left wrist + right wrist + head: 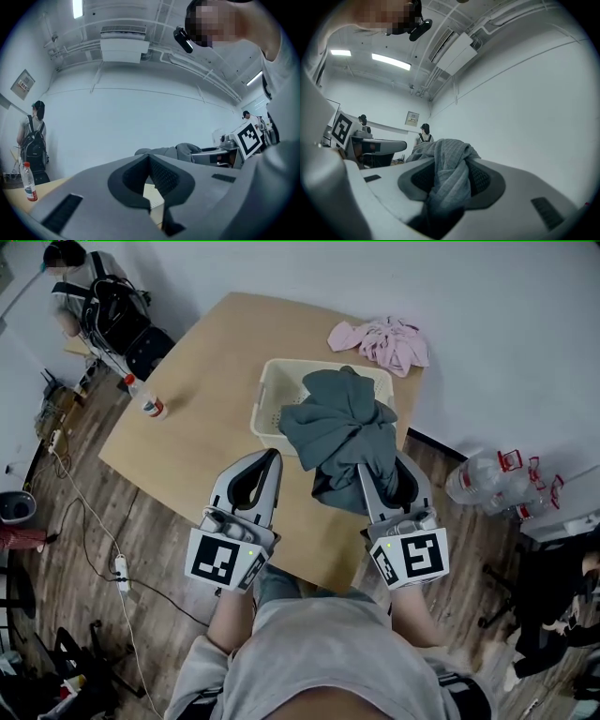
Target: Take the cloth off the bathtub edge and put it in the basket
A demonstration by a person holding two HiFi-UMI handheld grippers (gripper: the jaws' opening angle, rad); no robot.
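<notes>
A grey cloth (333, 418) hangs bunched over the near right corner of the white perforated basket (272, 381) on the wooden table (187, 446). My right gripper (380, 465) is shut on the cloth's lower part. In the right gripper view the cloth (445, 173) fills the gap between the pads. My left gripper (274, 456) hovers just left of it near the basket's front wall. Its tips meet with nothing between them (149, 157). The left gripper view shows the cloth (173, 151) to the right, and a piece of the basket (152, 197) below the tips.
A pink cloth (380, 341) lies at the table's far edge. A small bottle (150, 406) stands at the left side. A person with a backpack (80, 287) stands beyond the far left corner. Clear plastic bottles (492, 479) and cables (103, 549) are on the floor.
</notes>
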